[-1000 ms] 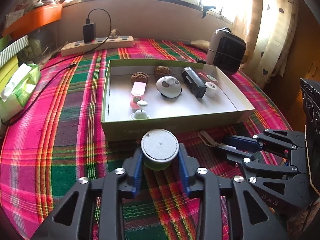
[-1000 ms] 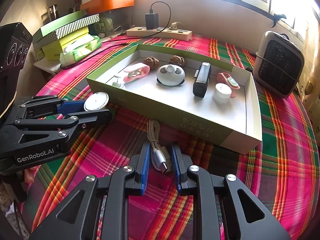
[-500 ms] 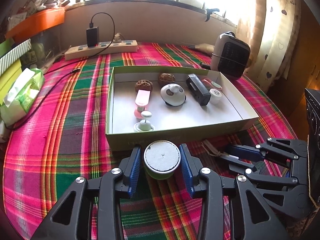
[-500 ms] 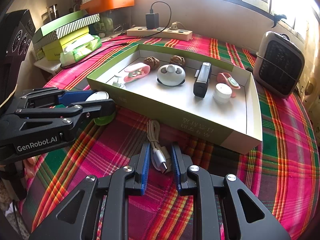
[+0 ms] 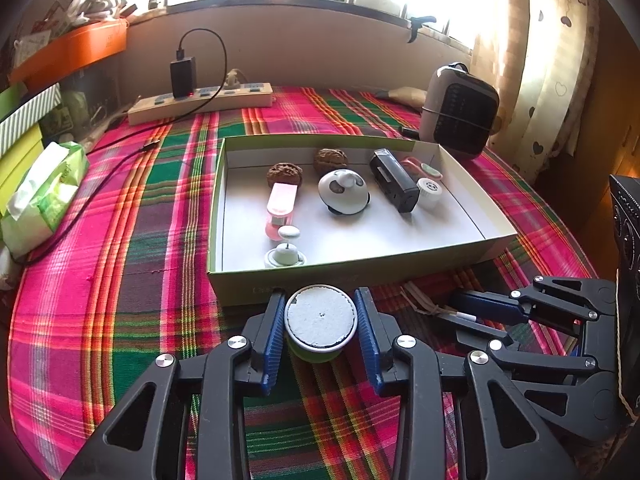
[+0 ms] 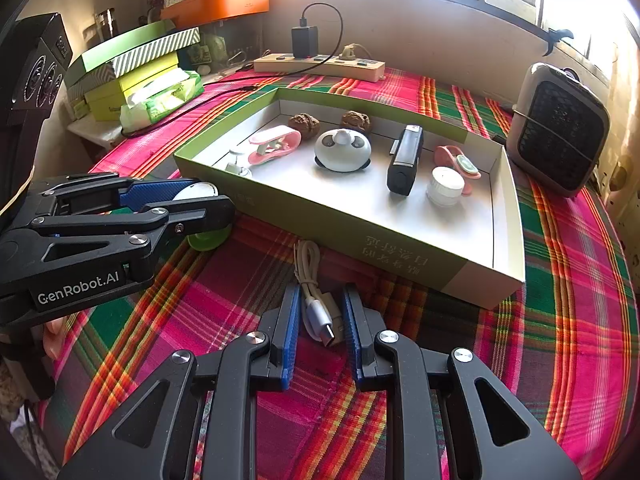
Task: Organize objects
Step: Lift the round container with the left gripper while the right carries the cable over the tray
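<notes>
the left tongs (image 5: 320, 322) sit low on the plaid tabletop (image 5: 120, 280), just in front of the near wall of the green-edged box (image 5: 360, 270). between their blue pads stands a small green jar with a white lid (image 5: 321, 318). a second ago the pads stood clear of the jar on both sides; now the jaws are closing and the gaps have shrunk to almost nothing, the pads right at the lid's rim, though a firm squeeze cannot be told. the jar itself sits on the cloth in the same spot by the box wall.

the right tongs (image 6: 320, 320) are unchanged: clenched on the plug end of a coiled white usb cable (image 6: 316, 308) that lies on the cloth before the box.

inside the box nothing has shifted: two walnuts (image 5: 308, 166), a pink clip (image 5: 280, 210), a white panda-shaped gadget (image 5: 343, 192), a black device (image 5: 394, 180) and a white cap (image 5: 429, 190) lie as before.
</notes>
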The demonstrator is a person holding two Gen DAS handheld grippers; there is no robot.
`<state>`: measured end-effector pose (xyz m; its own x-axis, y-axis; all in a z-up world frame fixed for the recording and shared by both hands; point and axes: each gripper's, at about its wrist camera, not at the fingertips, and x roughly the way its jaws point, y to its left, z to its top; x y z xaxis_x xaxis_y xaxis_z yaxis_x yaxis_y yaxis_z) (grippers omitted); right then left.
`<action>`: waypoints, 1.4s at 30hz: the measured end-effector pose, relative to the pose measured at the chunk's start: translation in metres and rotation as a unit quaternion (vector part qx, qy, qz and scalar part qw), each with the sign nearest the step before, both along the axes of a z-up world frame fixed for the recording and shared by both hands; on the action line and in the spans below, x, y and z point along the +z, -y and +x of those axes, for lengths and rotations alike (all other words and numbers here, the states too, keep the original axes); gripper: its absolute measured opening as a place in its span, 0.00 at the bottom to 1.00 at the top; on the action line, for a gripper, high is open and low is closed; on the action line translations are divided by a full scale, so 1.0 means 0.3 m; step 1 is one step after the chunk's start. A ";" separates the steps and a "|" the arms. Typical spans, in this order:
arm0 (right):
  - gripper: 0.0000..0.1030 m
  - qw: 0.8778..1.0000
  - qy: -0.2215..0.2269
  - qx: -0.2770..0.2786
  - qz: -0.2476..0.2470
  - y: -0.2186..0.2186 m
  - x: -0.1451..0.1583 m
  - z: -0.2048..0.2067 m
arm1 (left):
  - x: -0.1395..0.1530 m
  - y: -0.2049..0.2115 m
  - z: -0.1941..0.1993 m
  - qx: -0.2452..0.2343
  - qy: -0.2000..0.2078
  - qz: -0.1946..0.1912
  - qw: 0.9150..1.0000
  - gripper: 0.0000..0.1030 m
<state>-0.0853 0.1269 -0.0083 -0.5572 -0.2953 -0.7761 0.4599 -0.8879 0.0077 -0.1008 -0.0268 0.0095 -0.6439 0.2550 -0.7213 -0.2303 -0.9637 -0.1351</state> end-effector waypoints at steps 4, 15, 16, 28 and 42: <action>0.22 1.000 -0.001 0.002 0.001 0.002 -0.001 0.003 | 0.004 0.001 0.002 0.002 -0.002 -0.001 1.000 0.31; 0.21 1.000 -0.002 0.001 -0.009 0.005 0.008 0.018 | 0.016 0.001 0.011 0.002 -0.008 -0.003 1.000 0.31; 0.21 1.000 -0.002 0.000 -0.010 0.004 0.009 0.020 | 0.018 0.002 0.011 0.002 -0.009 -0.003 1.000 0.31; 0.21 1.000 -0.014 -0.006 -0.025 -0.007 0.047 0.038 | 0.052 0.000 0.033 0.003 -0.020 -0.006 1.000 0.31; 0.21 0.999 -0.041 -0.012 -0.032 -0.017 0.119 0.029 | 0.119 -0.014 0.024 -0.002 -0.038 -0.002 0.999 0.31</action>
